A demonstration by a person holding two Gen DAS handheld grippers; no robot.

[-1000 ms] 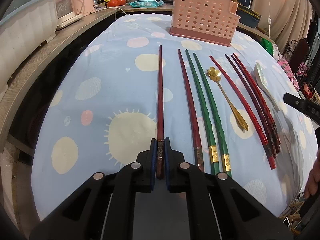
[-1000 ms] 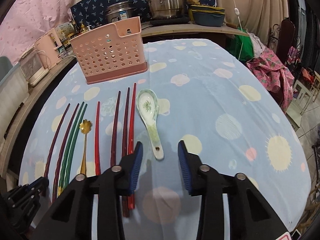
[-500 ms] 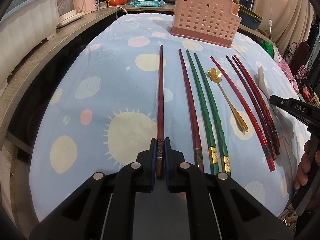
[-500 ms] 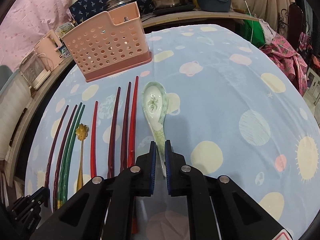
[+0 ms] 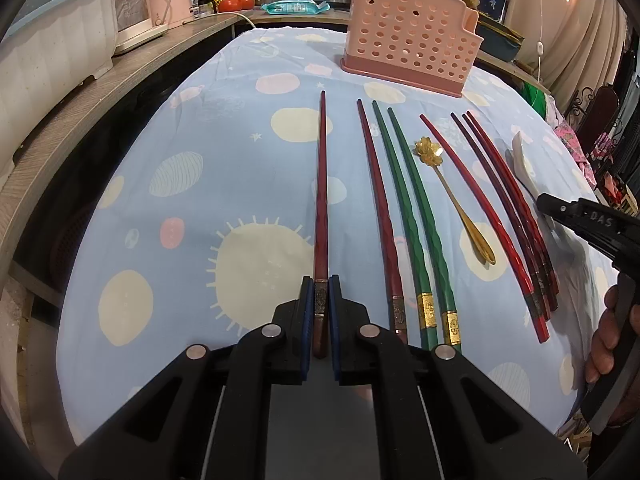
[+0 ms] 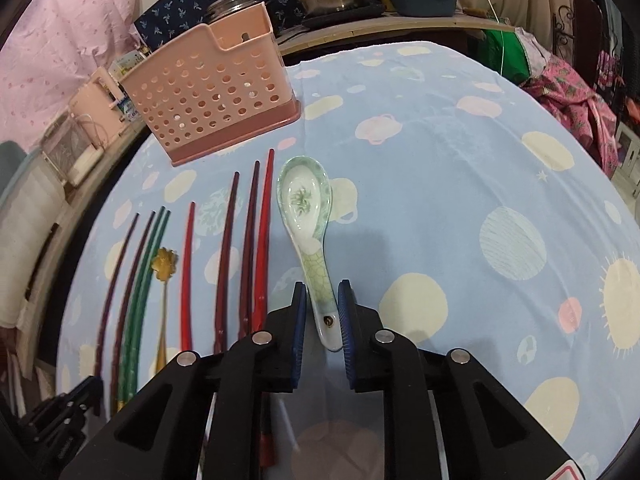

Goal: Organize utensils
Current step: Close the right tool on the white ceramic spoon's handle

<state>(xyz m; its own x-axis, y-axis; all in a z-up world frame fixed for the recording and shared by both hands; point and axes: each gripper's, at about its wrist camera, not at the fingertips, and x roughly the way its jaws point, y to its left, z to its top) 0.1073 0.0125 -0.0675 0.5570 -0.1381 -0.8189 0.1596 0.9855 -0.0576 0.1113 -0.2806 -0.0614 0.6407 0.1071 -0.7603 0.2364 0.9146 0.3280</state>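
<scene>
The left claw (image 5: 321,312) gripped a dark red chopstick (image 5: 321,200); the right claw (image 6: 322,316) stood slightly open around the spoon (image 6: 306,216) handle.

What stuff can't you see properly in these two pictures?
- Inside of the pink basket: both views, hidden by its holed wall.
- Ends of the red chopsticks: right wrist view, hidden behind the right gripper.
- Ceramic spoon: left wrist view, handle covered by the other gripper.
- End of the dark red chopstick: left wrist view, inside the left gripper.
</scene>
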